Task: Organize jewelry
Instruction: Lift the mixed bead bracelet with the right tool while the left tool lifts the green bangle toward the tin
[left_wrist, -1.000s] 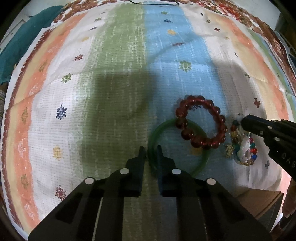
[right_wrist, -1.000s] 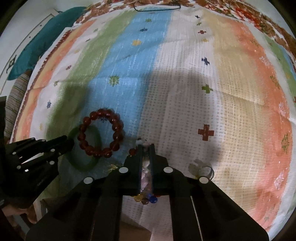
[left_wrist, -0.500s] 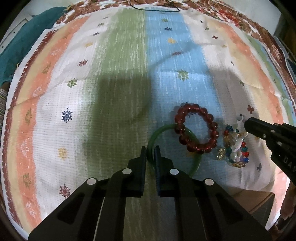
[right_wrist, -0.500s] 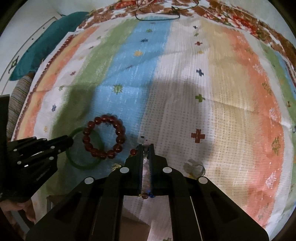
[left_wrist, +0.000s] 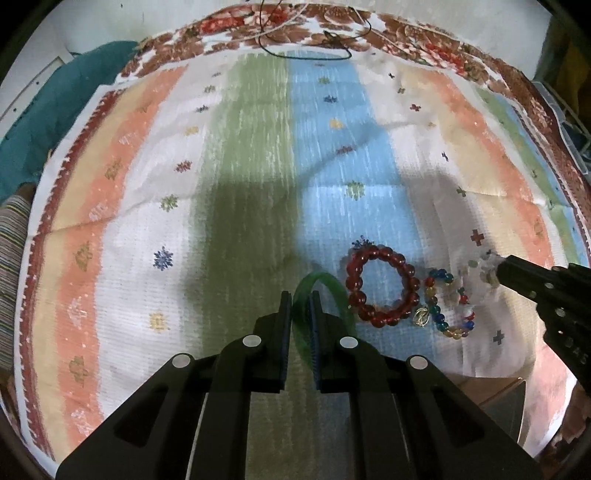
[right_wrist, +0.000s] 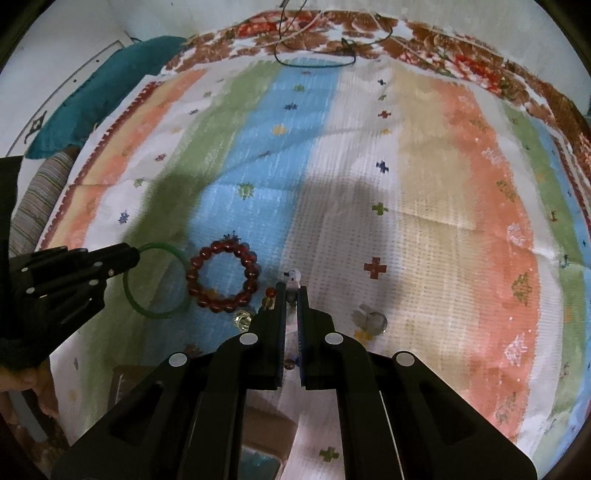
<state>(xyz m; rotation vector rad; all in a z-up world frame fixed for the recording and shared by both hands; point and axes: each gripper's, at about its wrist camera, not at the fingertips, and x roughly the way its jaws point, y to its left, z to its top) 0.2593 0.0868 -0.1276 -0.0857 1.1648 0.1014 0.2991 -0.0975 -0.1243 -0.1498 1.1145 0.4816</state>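
Jewelry is in both grips. Left gripper (left_wrist: 300, 295) has its jaws closed on the rim of a green bangle (left_wrist: 334, 286); the ring stands on edge between the pads, its plane running roughly along the fingers, the far arc rising just past the tips and clear of the cloth. From the right wrist view the same bangle (right_wrist: 157, 282) shows as a full open ring hanging off the left fingertips.

Right gripper (right_wrist: 291, 286) is clamped on a multicolored bead bracelet (left_wrist: 448, 302), with a white bead poking out beyond the tips and a few beads visible low in the slot. In the left wrist view the bracelet's loop trails from those tips down toward the cloth, its long axis slanting away from the fingers.

Between the two grippers, just beside the bangle, a dark red bead bracelet (left_wrist: 382, 286) lies flat. A small clear ring (right_wrist: 371, 319) rests just to the right of the right fingers. All sit on a striped cloth (left_wrist: 255, 177). A dark cord (right_wrist: 314, 61) lies at the far edge.
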